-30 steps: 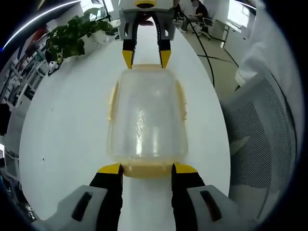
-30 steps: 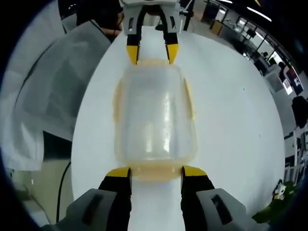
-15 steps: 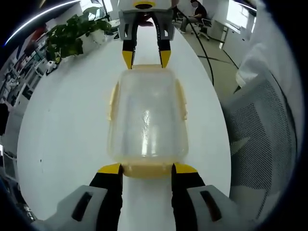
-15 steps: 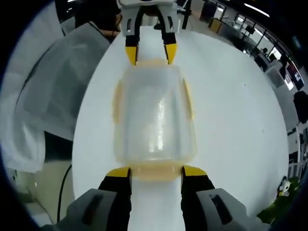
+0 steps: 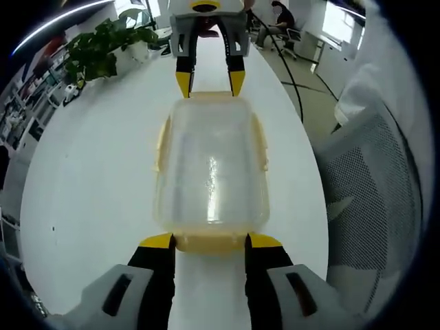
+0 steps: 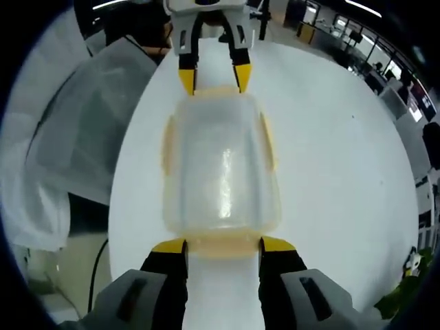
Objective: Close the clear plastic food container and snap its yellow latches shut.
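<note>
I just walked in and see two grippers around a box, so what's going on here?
A person holds a gripper at each short end of a clear plastic food container lying on a white table, lid on. The left gripper has its open jaws either side of the near yellow end latch. The right gripper does the same at the opposite end latch. The long-side latches lie against the walls; whether any has snapped cannot be told.

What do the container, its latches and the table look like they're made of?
Container: clear, slightly cloudy plastic, glossy; a light glints on its lid and the table shows through. Latches: pale yellow plastic, probably translucent. Table: smooth white top, likely laminate, though the material itself cannot be told. Both grippers' fingers flank the end latches.
</note>
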A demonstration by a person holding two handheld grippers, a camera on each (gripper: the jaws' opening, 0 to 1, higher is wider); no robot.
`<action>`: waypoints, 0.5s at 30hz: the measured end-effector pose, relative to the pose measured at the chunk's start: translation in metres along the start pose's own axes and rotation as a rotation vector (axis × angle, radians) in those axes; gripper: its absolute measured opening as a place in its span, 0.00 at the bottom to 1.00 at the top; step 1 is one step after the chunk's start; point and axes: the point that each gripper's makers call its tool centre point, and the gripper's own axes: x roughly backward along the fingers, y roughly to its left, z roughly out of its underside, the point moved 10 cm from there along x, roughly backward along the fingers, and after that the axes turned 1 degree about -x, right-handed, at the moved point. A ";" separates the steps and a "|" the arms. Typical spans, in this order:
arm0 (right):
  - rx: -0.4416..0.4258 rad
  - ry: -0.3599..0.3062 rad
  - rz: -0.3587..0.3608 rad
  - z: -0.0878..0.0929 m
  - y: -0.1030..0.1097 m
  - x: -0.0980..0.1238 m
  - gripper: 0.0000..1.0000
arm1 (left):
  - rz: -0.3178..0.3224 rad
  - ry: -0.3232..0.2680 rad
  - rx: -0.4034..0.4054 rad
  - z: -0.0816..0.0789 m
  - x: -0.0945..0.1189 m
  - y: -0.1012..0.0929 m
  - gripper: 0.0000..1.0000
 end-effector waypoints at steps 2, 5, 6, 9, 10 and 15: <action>-0.003 0.000 -0.003 0.000 0.000 0.000 0.39 | 0.005 -0.001 -0.002 0.000 0.000 0.001 0.39; -0.008 -0.001 -0.009 0.000 0.000 -0.001 0.39 | 0.016 -0.003 0.000 0.001 -0.001 0.002 0.39; -0.011 -0.001 -0.012 0.000 0.001 -0.001 0.39 | 0.018 -0.004 -0.001 0.001 -0.001 0.002 0.39; -0.016 -0.003 -0.016 0.001 0.000 -0.001 0.39 | 0.030 -0.012 -0.001 0.003 -0.002 0.004 0.39; -0.018 -0.004 -0.018 0.001 0.000 -0.001 0.39 | 0.033 -0.013 0.000 0.003 -0.002 0.005 0.39; -0.017 -0.001 -0.022 0.000 0.000 -0.002 0.39 | 0.046 -0.015 0.001 0.003 -0.003 0.005 0.39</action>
